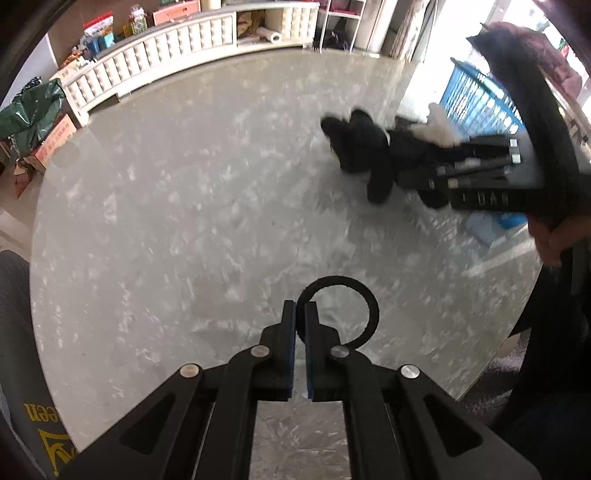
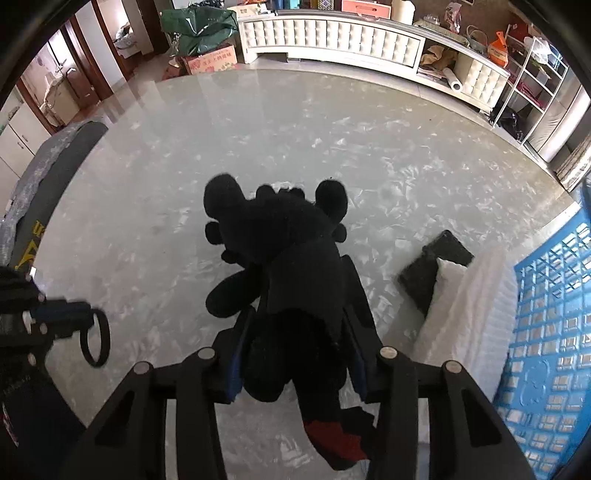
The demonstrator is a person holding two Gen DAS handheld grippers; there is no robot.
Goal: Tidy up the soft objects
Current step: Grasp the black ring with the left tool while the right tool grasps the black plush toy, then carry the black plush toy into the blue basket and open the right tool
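My left tool [image 1: 300, 314] clenches a black ring [image 1: 341, 310] while my right tool [image 2: 295, 350] grasps the black plush [image 2: 280, 236] beside the blue basket [image 2: 546, 332], best lifted squarely.

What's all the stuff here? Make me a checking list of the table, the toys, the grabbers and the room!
Surface: glossy grey marbled table.
Job's things: black plush toy lying on it; black ring; white soft cloth beside blue basket.
Clutter: dark flat pad partly under the cloth.
Grippers: left gripper shut on the ring; right gripper around the plush toy, pads against it.
Cables: nothing seen.
Surroundings: white tufted cabinet, cardboard box, green bag.
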